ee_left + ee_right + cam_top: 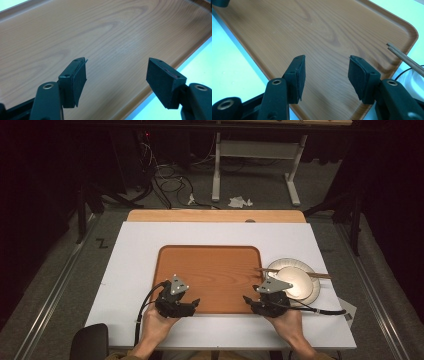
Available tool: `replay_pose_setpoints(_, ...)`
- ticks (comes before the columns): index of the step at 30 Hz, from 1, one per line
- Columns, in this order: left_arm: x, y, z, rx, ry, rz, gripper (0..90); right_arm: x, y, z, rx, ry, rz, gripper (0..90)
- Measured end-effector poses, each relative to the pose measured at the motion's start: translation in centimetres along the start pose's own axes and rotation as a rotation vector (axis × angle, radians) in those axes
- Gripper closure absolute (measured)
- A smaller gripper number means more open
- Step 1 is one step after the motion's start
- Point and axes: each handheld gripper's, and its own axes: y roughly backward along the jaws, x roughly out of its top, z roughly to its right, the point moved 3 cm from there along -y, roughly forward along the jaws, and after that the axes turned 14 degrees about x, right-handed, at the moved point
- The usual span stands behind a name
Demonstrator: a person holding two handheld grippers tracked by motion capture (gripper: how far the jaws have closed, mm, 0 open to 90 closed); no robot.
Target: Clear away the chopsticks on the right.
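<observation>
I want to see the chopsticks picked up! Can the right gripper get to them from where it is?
Probably yes. The right gripper sits at the wooden tray's near right corner with its jaws open and nothing between them. The chopsticks lie across the bowl just beside it, uncovered, so nothing seems to block the way.

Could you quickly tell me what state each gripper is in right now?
Left gripper: open, holding nothing, over the tray.
Right gripper: open, holding nothing.

Dim room; grey floor (pixel 350 265) (cables (pixel 167 182) strewn).
</observation>
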Motion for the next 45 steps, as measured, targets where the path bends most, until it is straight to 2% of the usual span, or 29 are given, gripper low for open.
replay_pose_setpoints(11,0.0,0.0,0.1,-0.004,-0.007,-0.002,32.3,0.1,0.3,0.0,0.015,0.002,0.004,50.4)
replay_pose_setpoints(19,0.0,0.1,0.2,-0.006,-0.010,-0.001,32.3,0.4,2.3,0.0,0.028,-0.019,0.029,57.0)
replay_pose_setpoints(24,-0.1,0.1,0.0,-0.002,-0.011,-0.002,32.4,0.6,3.4,0.4,0.028,-0.009,0.025,59.8)
replay_pose_setpoints(29,-0.1,0.2,0.1,0.001,-0.011,-0.001,32.4,0.8,5.9,1.1,0.017,0.003,0.033,62.9)
replay_pose_setpoints(34,-0.1,0.2,0.1,0.000,-0.007,-0.001,32.4,0.8,8.8,2.5,-0.022,0.000,0.037,66.0)
replay_pose_setpoints(38,-0.2,0.3,0.0,-0.002,-0.008,-0.001,32.4,0.6,10.6,4.0,-0.051,-0.019,0.039,67.4)
replay_pose_setpoints(39,-0.2,0.3,0.0,-0.002,-0.008,-0.001,32.4,0.6,10.6,4.0,-0.051,-0.019,0.039,67.4)
replay_pose_setpoints(40,-0.2,0.3,0.0,0.002,-0.001,0.000,32.3,0.4,11.5,5.2,-0.077,-0.025,0.039,68.0)
replay_pose_setpoints(41,-0.2,0.3,0.0,0.001,0.000,0.000,32.3,0.3,11.9,5.7,-0.089,-0.027,0.037,68.0)
replay_pose_setpoints(43,-0.3,0.3,0.0,0.002,-0.001,-0.001,32.3,0.2,12.2,6.1,-0.096,-0.036,0.040,68.3)
replay_pose_setpoints(44,-0.3,0.4,0.0,0.000,0.002,-0.002,32.3,-0.1,13.4,7.5,-0.144,-0.036,0.037,69.0)
replay_pose_setpoints(45,-0.4,0.4,0.0,0.003,0.004,-0.001,32.2,-0.2,13.8,8.0,-0.149,-0.047,0.043,69.0)
